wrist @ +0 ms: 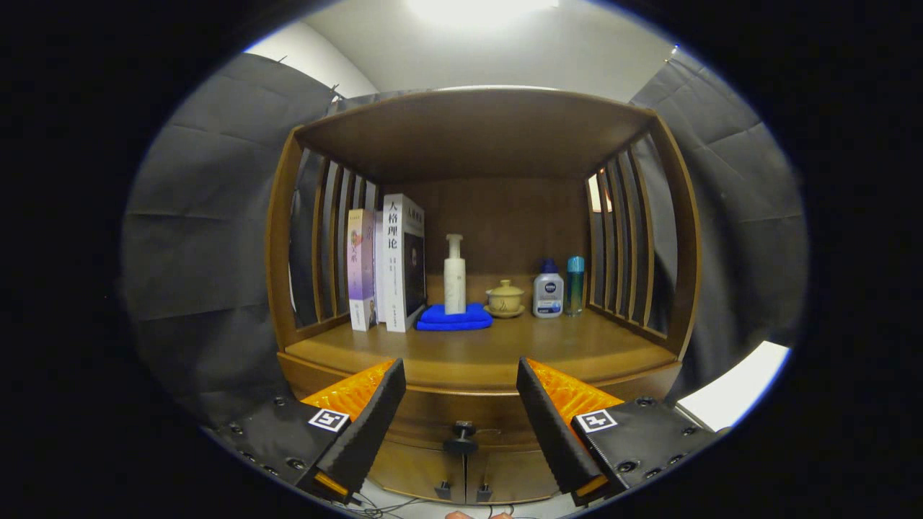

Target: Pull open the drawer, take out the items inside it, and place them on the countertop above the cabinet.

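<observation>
Gripper view: the tongs hang level, spread wide and holding nothing, facing the closed drawer's knob.

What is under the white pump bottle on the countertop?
The white pump bottle stands on a folded blue cloth, which lies on the countertop. The wood beneath the cloth is covered. The gripper fingers are open, near the drawer knob.
</observation>
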Available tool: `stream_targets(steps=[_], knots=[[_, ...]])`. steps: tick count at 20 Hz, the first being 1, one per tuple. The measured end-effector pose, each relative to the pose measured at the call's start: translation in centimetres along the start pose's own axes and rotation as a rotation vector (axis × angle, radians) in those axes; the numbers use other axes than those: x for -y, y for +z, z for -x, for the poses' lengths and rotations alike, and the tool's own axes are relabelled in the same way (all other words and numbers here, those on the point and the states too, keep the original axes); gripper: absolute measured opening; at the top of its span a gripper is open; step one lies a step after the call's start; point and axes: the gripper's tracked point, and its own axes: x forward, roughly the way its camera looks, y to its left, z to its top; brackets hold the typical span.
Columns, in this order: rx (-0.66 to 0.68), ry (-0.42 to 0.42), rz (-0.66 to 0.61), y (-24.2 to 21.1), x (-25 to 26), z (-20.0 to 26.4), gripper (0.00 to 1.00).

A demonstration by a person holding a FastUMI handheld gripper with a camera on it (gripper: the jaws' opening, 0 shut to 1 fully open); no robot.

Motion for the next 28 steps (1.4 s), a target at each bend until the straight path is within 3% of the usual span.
stream_targets(steps=[8, 20, 28], knots=[[-0.075, -0.014, 0.054, -6.6, 0.2, -3.0, 0.98], [-0.135, -0.042, 0.092, -12.1, 0.8, -5.1, 0.96], [-0.154, -0.021, 0.121, -13.1, 0.2, -5.6, 0.57]])
